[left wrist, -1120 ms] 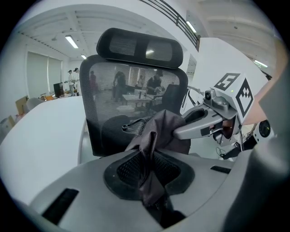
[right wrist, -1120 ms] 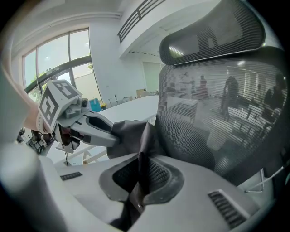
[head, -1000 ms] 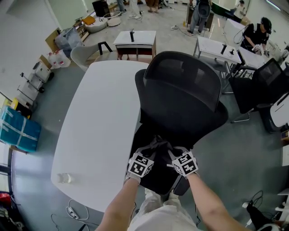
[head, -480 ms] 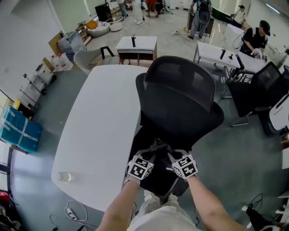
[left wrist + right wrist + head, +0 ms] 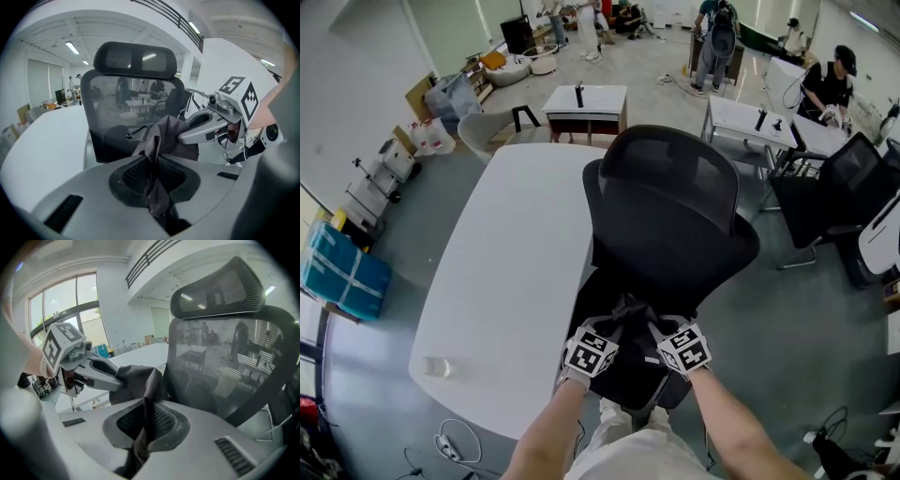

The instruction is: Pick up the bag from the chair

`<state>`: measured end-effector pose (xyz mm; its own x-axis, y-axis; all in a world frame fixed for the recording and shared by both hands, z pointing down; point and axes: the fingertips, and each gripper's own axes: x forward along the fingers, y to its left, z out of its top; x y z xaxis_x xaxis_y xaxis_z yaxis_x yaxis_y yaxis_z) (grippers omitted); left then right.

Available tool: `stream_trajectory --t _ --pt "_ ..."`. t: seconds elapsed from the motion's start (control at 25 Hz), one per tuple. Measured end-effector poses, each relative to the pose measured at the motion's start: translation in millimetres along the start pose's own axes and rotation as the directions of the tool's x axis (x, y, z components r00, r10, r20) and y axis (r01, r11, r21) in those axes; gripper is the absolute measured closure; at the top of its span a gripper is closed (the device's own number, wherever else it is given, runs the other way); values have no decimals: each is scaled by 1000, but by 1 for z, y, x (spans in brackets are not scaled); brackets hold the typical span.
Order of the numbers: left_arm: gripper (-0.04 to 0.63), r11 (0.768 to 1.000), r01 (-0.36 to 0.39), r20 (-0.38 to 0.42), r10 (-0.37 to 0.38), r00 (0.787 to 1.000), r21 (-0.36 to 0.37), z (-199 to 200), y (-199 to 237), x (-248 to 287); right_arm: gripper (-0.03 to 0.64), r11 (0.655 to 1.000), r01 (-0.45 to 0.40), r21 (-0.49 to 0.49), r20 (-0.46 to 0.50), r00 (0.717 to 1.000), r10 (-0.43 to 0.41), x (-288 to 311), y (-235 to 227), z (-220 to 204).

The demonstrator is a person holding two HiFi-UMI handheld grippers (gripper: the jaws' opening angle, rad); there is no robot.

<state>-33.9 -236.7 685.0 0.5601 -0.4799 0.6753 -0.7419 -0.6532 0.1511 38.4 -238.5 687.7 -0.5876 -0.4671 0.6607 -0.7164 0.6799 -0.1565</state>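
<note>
A black mesh office chair (image 5: 667, 216) stands against the white table, its back toward me in the head view. A dark fabric bag (image 5: 630, 309) hangs bunched above the seat, between both grippers. My left gripper (image 5: 609, 323) is shut on the bag's cloth (image 5: 159, 140), pinched between its jaws. My right gripper (image 5: 654, 323) is shut on the same cloth (image 5: 140, 383) from the other side. In each gripper view the other gripper's fingers (image 5: 206, 131) (image 5: 101, 376) press into the bag. The chair's backrest (image 5: 131, 103) (image 5: 225, 348) rises close behind.
A long white table (image 5: 506, 272) lies left of the chair, with a clear plastic cup (image 5: 437, 367) near its front corner. Other desks (image 5: 752, 120), black chairs (image 5: 844, 178) and people fill the far room. A blue box (image 5: 342, 274) sits at far left.
Both grippers stay shut on the bag at the same spot. The head view has shifted slightly, so the chair and table appear a little lower.
</note>
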Motion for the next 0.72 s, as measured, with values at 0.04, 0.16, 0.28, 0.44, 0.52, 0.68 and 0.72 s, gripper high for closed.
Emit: stream_trajectory --t 0.04,0.16,0.28,0.44,0.52,0.68,0.72 --pt "537 1000 0 0 0 1000 -1 0 -1 -1 594 1000 0 -1 1 1000 0 -1 1 0" --pt "538 1000 -6 5 6 1000 -2 3 -2 -6 594 1000 -4 -6 11 1000 4 -5 3 5" --pt "540 1000 -18 21 18 1000 -8 9 -2 -14 594 1000 -8 -18 26 1000 8 -11 6 14" --pt "540 999 -29 49 30 998 -22 20 -2 -24 594 1000 -5 -27 51 999 6 -19 8 25" --pt "540 999 -34 65 36 997 -25 26 -1 -29 594 1000 -5 -31 68 998 7 -22 9 32" --pt "541 999 -45 92 47 995 -19 43 -1 -41 595 999 0 -48 103 995 5 -32 10 48" --pt "541 999 -48 98 50 994 -20 47 0 -43 594 999 2 -53 111 994 4 -35 10 53"
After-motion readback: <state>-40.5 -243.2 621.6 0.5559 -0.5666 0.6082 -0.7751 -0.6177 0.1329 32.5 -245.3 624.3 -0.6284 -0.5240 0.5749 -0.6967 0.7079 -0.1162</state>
